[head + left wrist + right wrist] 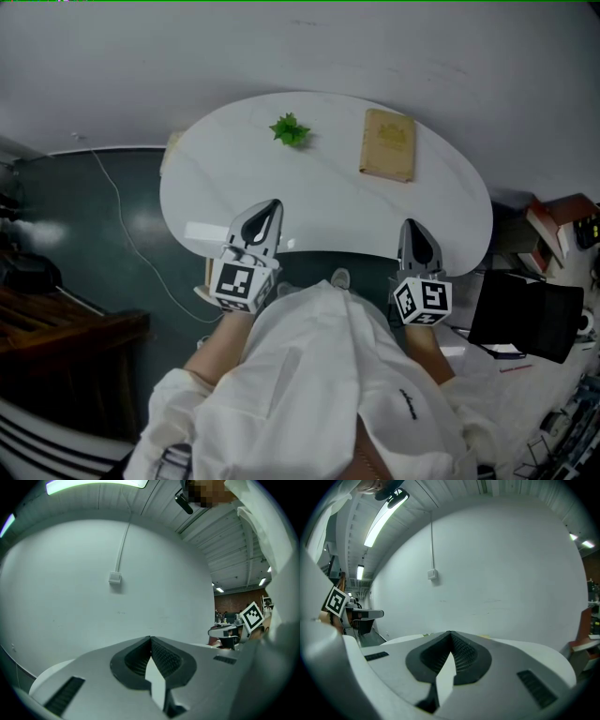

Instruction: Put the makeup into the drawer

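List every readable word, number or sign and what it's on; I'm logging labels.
Nothing is legible.
On the tan box: raised emblem, too blurred to read.
On the white shirt: small dark print, too small to read.
On the left gripper and right gripper: square markers, no letters.

Nothing legible. The tan rectangular box bears a faint imprint and the person's white cloth shirt a small dark print line, both too small to read.

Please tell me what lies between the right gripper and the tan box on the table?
Nothing does. In the head view, only bare white tabletop separates the right gripper, its jaws together, from the tan box.
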The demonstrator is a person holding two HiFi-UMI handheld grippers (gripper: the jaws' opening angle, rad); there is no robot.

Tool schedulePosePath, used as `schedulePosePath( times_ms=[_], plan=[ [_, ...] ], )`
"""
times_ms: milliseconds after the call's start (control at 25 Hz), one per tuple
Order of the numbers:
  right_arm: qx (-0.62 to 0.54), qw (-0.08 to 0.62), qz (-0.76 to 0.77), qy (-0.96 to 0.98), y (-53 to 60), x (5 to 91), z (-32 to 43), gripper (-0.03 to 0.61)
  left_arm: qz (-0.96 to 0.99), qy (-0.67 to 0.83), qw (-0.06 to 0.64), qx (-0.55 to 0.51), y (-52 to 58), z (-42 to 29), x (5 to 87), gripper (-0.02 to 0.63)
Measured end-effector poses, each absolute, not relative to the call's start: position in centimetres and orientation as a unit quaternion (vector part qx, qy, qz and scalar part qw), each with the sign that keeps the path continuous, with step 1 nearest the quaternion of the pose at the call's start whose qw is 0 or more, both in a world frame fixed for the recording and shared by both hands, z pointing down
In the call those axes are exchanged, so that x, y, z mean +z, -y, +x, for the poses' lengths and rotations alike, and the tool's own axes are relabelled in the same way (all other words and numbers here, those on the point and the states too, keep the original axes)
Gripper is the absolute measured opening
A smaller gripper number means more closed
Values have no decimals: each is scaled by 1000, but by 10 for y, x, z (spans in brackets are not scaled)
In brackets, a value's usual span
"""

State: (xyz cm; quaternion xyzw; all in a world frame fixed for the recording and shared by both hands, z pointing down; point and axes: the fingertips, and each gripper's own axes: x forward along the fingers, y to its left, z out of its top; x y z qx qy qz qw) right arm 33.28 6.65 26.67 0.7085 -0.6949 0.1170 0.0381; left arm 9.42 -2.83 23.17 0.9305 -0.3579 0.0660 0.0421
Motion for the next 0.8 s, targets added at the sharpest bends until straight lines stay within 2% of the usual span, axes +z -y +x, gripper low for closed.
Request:
schedulePosePath(
  times_ms=[800],
  plan=[
    [116, 40, 700, 703, -69, 267, 327, 17, 931, 357, 44, 67, 24, 96, 235, 25]
  ],
)
